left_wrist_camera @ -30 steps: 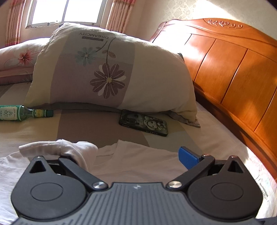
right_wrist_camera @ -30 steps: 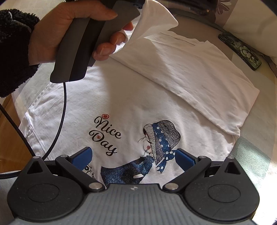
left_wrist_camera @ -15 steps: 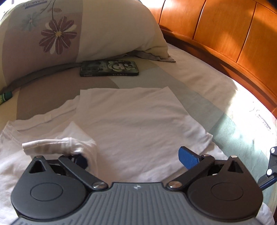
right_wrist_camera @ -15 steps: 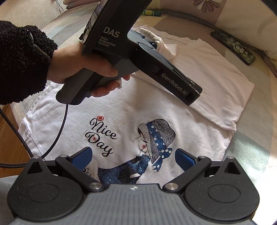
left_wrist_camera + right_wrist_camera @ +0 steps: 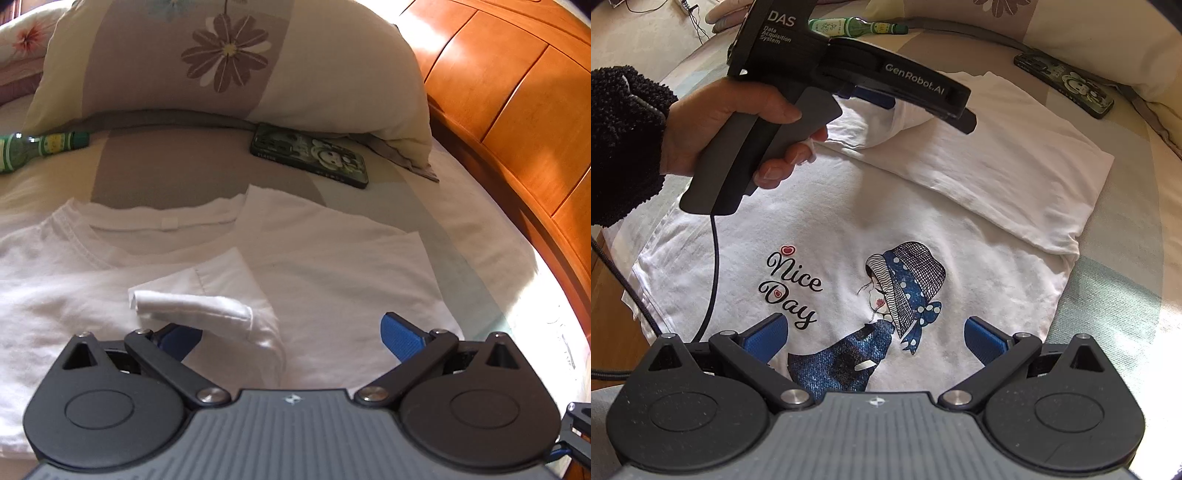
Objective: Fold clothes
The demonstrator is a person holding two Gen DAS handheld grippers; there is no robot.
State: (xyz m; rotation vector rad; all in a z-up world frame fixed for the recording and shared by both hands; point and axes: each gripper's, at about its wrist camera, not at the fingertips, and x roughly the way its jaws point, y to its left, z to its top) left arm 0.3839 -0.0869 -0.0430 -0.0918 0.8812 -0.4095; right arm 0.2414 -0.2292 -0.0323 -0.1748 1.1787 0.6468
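Note:
A white T-shirt (image 5: pixel 886 206) with a "Nice Day" girl print (image 5: pixel 901 291) lies flat on the bed. Its right side is folded inward as a panel (image 5: pixel 997 158). My left gripper (image 5: pixel 291 338) is open and low over the shirt's upper part. The rolled sleeve (image 5: pixel 192 304) rests on the cloth just ahead of the left finger, touching it; nothing is clamped. In the right wrist view a hand (image 5: pixel 731 122) holds that gripper, and one blue pad (image 5: pixel 875 96) shows above the bunched sleeve. My right gripper (image 5: pixel 875 334) hovers open over the print with nothing between its fingers.
A phone in a green case (image 5: pixel 310 155) lies just beyond the collar, under a flowered pillow (image 5: pixel 229 62). A green bottle (image 5: pixel 37 147) lies at the far left. The wooden headboard (image 5: pixel 517 92) runs along the right. A cable (image 5: pixel 713 258) hangs from the left gripper's handle.
The left gripper came down from a raised position, bringing the sleeve onto the shirt near the collar. The sleeve now lies on the cloth. The right gripper has barely moved.

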